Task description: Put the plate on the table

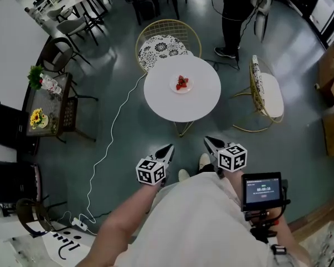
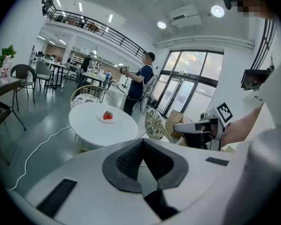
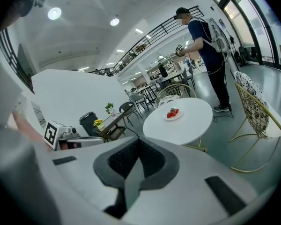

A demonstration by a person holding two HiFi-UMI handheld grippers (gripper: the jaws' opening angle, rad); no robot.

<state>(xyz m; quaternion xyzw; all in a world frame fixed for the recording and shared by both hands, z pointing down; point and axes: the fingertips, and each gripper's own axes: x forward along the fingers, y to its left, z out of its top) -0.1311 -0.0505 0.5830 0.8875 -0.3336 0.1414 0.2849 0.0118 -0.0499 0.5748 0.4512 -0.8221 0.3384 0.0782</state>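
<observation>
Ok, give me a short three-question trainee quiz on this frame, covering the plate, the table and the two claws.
1. True or false: the plate rests on the round white table.
2. What lies on the plate? A) red fruit B) a sandwich C) nothing
3. How do the left claw and the right claw stand, open or shut, and what do they hold?
Key: 1 true; 2 A; 3 both shut, holding nothing.
</observation>
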